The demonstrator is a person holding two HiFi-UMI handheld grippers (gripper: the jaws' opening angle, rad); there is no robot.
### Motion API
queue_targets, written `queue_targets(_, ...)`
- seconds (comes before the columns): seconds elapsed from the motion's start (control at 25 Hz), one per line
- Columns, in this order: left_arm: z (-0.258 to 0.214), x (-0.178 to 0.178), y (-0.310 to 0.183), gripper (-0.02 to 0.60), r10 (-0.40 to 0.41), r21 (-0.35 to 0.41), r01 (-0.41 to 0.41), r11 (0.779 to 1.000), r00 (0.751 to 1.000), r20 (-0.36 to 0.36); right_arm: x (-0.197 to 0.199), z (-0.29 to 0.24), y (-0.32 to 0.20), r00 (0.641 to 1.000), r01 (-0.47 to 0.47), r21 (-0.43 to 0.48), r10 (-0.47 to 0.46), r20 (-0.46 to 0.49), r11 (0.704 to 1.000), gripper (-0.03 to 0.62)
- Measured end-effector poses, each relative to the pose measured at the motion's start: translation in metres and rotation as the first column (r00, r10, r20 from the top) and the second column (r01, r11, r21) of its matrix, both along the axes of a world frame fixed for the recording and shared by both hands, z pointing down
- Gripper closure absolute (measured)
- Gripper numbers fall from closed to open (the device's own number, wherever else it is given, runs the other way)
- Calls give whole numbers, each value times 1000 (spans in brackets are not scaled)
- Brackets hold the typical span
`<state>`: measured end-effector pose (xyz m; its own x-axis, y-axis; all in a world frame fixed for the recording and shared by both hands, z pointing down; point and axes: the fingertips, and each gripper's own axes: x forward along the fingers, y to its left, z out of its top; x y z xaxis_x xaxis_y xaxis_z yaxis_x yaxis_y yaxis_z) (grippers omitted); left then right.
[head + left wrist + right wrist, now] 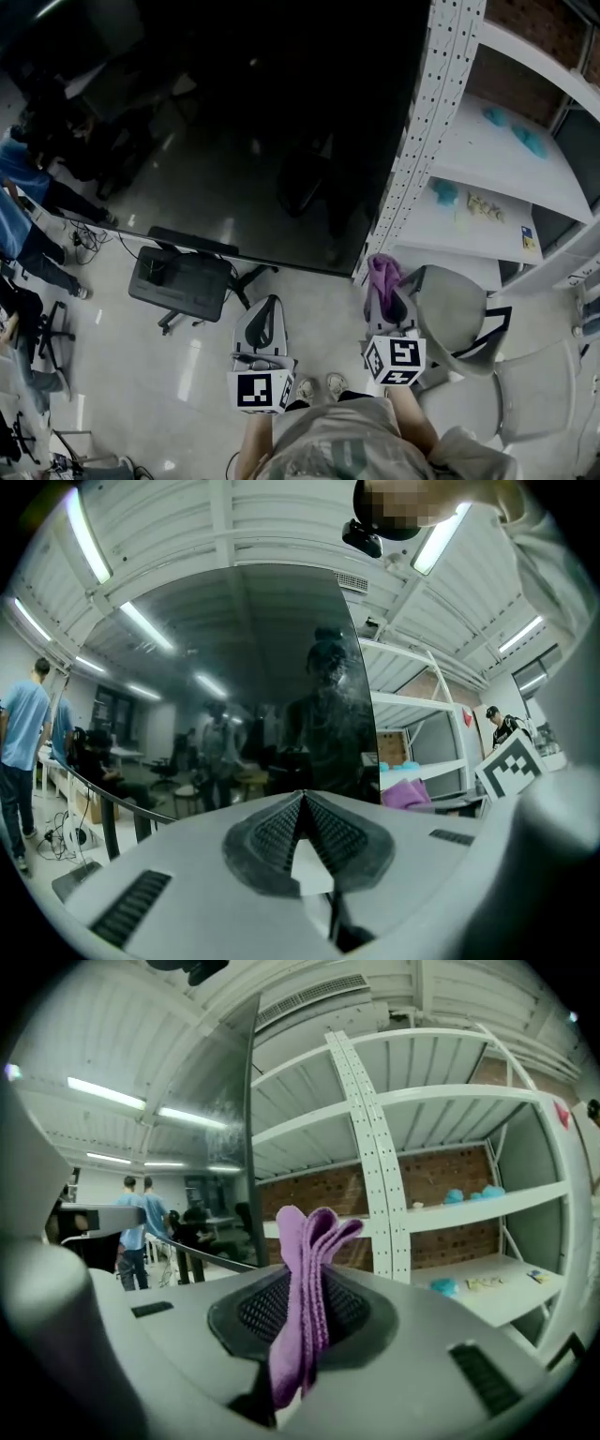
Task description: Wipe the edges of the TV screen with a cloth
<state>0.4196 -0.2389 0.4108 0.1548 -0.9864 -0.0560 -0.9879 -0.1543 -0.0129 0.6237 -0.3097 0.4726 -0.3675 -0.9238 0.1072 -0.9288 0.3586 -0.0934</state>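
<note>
TV screen (234,122): big dark glossy panel filling the upper head view, nothing touching it, so wiping looks not yet started. Step in hand, as I read it, is the approach. Bring the cloth (382,274) to the nearest corner (lower right), lay the folded tip flat on the edge and run along it in one pass with light pressure, hard plastic kept off the glass. The white shelf rack (525,159) stands just beside the TV's right edge, its perforated upright (417,131) nearly against it. The gap is tight and probably the awkward side, so go in with the cloth tip only. A grey chair (459,319) sits near the right arm and could snag the elbow. A black wheeled stand base (183,281) and cables (84,234) lie on the floor below the screen's left part, a trip risk when working the bottom edge. People (28,187) are at far left, well apart. Hands: left claw (302,799) is pressed together with nothing in it; keep it off the panel. The right claw (302,1283) is pinching the purple cloth, with the folded tip sticking up past the jaws and the tail hanging below, enough overhang to wipe with.
</note>
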Motion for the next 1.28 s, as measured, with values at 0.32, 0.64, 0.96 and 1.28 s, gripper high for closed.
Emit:
queue_targets(0.32, -5, 11, -8, 566, 33, 13, -32, 999, 999, -7, -49, -14, 3, 990, 139, 36, -139, -5, 990, 532)
queue_targets(0.64, 2, 11, -14, 566, 42, -1, -42, 999, 999, -13, -48, -18, -5, 990, 142, 50, -140, -34, 989, 533)
queue_targets(0.96, 2, -8, -25, 566, -58, -38, 56, 998, 997, -57, -48, -33, -7, 987, 160, 88, -158, -39, 983, 533)
queue_targets(1.28, -20, -9, -38, 566, -62, -36, 60, 998, 997, -42, -51, -98, -2, 978, 194, 244, -168, -123, 950, 531)
